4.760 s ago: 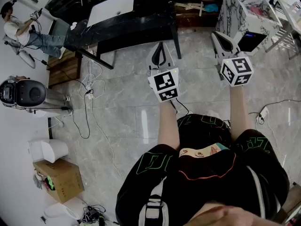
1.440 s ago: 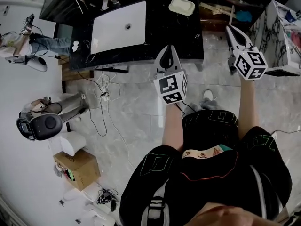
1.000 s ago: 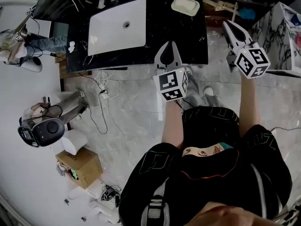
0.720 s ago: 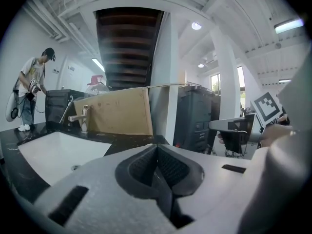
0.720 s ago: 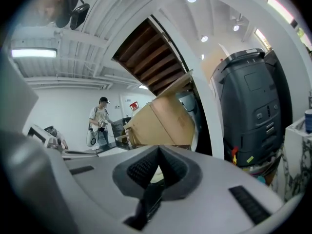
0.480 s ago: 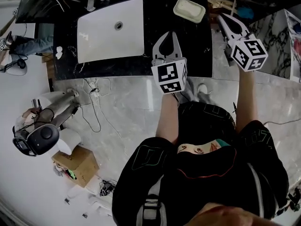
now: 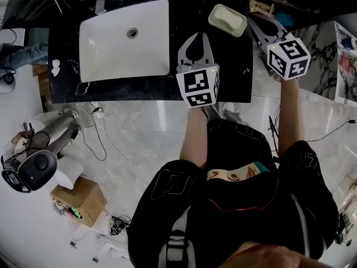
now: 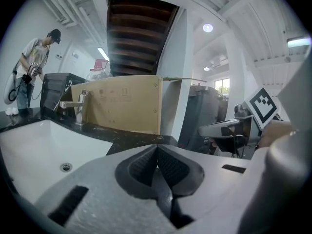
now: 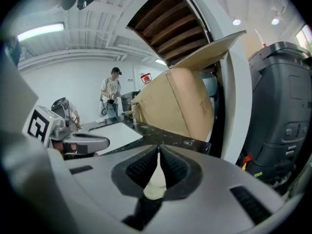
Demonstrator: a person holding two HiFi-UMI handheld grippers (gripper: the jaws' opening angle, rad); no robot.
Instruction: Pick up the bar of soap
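Left gripper: held over the near part of the black countertop. In its own view the jaws are clenched, the pads meet along one line, and nothing is between them.

Right gripper: held farther forward, over the countertop's right edge. The jaws are opening. Only a narrow slit is seen between them in the right gripper view, and nothing is gripped. A pale patch is seen through the slit and is taken to be the soap or its dish, beyond the tips rather than between them.

Bar of soap: found in a shallow pale dish at the far right of the countertop, to the right of the white sink. In the head view its long axis runs from far-left to near-right, roughly in line with the right gripper's jaws.

Relation noted: the soap lies just beside the right tips, on their left. From the left tips it lies ahead and to the right, clearly apart. The right gripper is judged the nearer. A small leftward shift and a much wider opening are judged necessary, so that the soap's short width can be spanned.
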